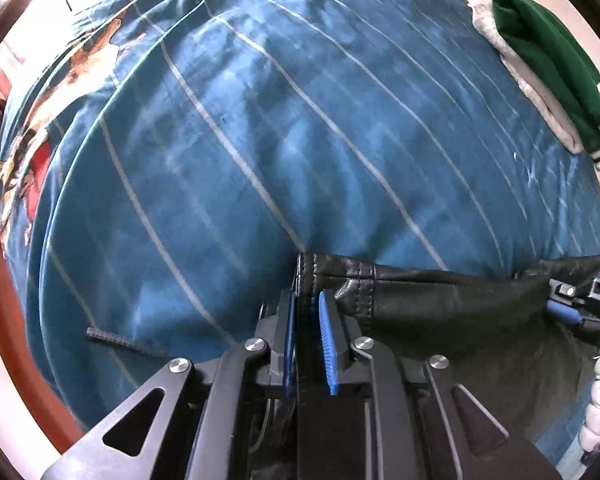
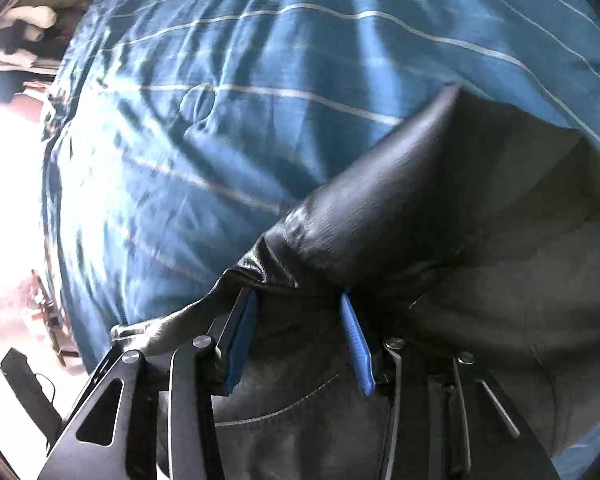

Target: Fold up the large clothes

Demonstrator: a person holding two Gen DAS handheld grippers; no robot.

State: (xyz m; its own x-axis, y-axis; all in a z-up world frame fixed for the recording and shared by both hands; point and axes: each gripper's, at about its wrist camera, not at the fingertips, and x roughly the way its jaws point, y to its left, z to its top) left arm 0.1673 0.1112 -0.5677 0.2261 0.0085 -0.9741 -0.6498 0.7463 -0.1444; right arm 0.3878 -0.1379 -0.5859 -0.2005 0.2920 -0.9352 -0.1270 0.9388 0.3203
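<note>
Black leather jacket on a blue bedspread (thin white stripes); green garment beyond.

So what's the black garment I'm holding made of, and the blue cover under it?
The black garment looks like leather or faux leather: smooth, slightly glossy, with stitched seams, and a duller grey inner side that may be lining. The blue cover looks like soft woven fabric, probably cotton: matte, wrinkled, with thin pale stripes.
</note>
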